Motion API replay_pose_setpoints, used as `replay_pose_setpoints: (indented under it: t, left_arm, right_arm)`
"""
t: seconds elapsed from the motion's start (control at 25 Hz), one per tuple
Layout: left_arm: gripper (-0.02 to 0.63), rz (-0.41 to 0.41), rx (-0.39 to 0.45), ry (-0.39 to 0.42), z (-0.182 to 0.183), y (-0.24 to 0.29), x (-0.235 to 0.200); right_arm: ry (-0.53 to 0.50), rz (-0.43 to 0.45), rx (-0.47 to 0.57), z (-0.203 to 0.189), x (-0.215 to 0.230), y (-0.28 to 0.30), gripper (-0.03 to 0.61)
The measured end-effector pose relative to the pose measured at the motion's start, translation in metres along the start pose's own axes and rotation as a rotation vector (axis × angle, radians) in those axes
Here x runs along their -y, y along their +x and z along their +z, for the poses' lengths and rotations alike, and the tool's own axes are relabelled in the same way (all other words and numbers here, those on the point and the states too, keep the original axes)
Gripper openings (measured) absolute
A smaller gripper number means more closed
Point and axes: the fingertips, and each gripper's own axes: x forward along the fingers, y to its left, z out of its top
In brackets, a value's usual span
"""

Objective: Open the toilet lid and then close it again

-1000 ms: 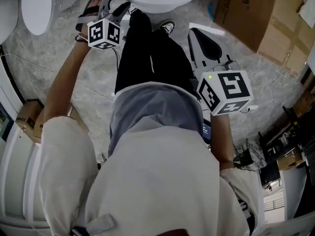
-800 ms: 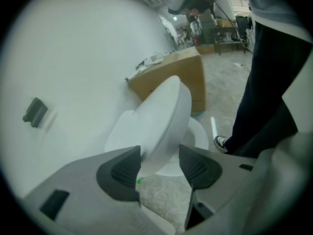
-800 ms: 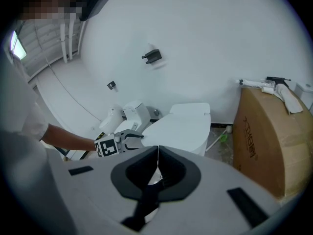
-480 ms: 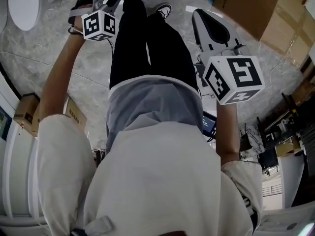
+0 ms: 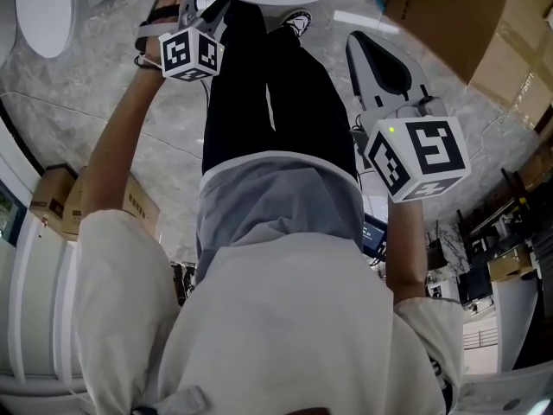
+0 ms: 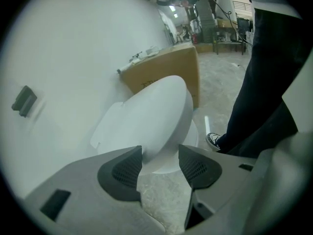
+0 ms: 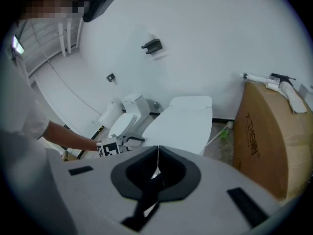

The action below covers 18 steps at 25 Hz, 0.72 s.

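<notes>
Left tongs (image 6: 160,154) gape empty just short of the toilet lid (image 6: 151,114), which lies down by the wall (image 7: 205,38), seemingly lined up to lift it; right tongs (image 7: 157,156), pinched together, hover aside unneeded.

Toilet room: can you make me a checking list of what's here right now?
Surface: grey marbled floor.
Job's things: white toilet lid, down.
Clutter: big cardboard box; small boxes.
Grippers: left gripper open, empty, near the lid's front; right gripper shut, empty, away from it.
Cables: thin cable on the floor.
Surroundings: white wall, another toilet.
</notes>
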Motion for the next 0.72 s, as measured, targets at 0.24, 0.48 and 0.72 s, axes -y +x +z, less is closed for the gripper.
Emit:
replay_pose_setpoints:
  t: [0.24,0.48,0.72]
  left_arm:
    - [0.220,-0.034,-0.005,-0.011,-0.010,0.013,0.011]
    - [0.218,-0.074,-0.023,-0.044,-0.020,0.022,0.021]
    - [0.211,-0.111,-0.054,-0.029,-0.031,0.039,0.036]
  right_arm:
    - [0.014,0.008,-0.030,-0.009,-0.004,0.015,0.011]
    - [0.019,0.024,-0.049,-0.011,-0.015,0.025,0.011]
    - [0.033,0.021,-0.068,-0.017,-0.018,0.032,0.011]
